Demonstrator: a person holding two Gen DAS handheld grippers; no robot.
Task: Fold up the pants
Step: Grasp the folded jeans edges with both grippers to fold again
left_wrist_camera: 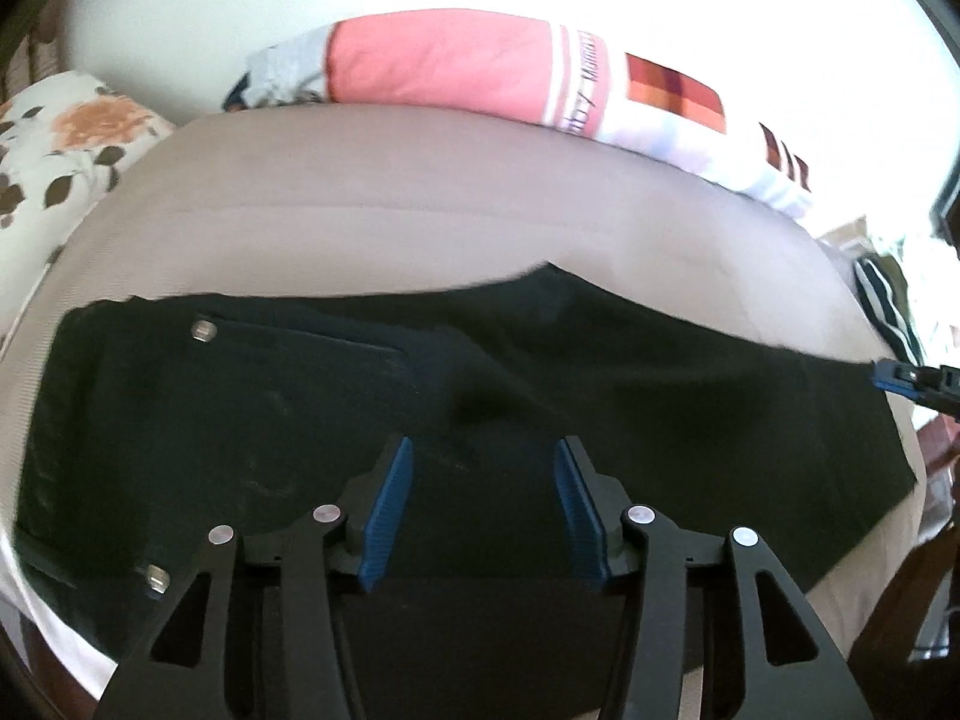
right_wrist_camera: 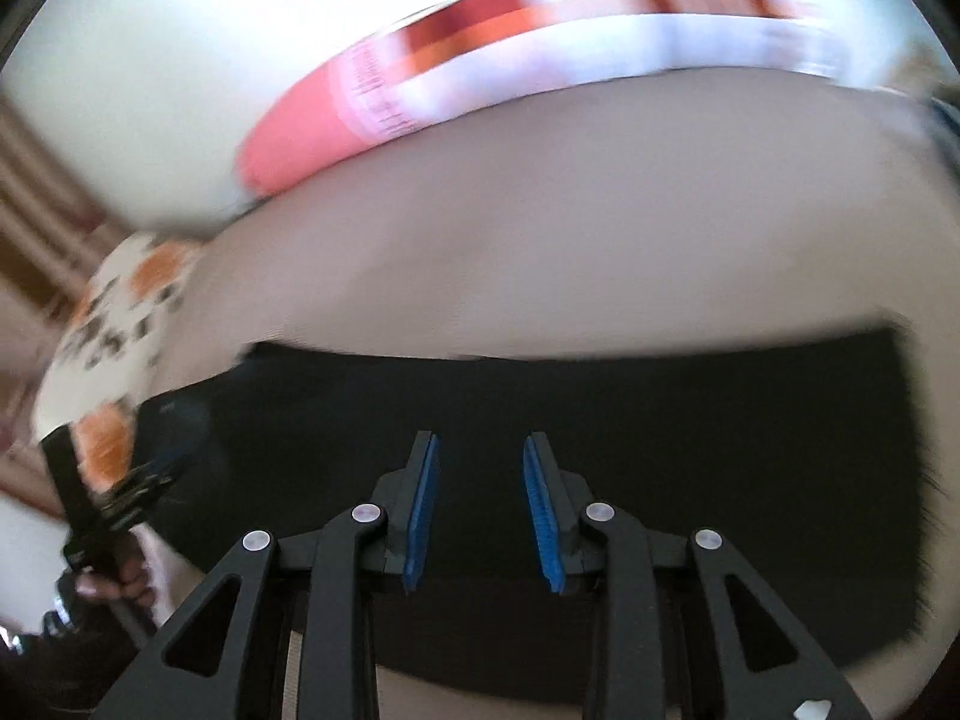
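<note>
Pants (left_wrist_camera: 372, 420): I see them flat along the bed's (left_wrist_camera: 420, 192) near edge | left gripper (left_wrist_camera: 483, 510): parted, empty | right gripper (right_wrist_camera: 480, 510): parted, empty | risk: I judge a one-layer pinch drags cloth, skewing the fold.

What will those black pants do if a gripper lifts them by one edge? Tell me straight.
The black pants will probably droop: they lie limp and creased on the tan bedcover. They look like thick fabric, with snaps and a stitched pocket, so likely heavy for cloth. They seem doubled over, so one edge may lift only the top layer.
</note>
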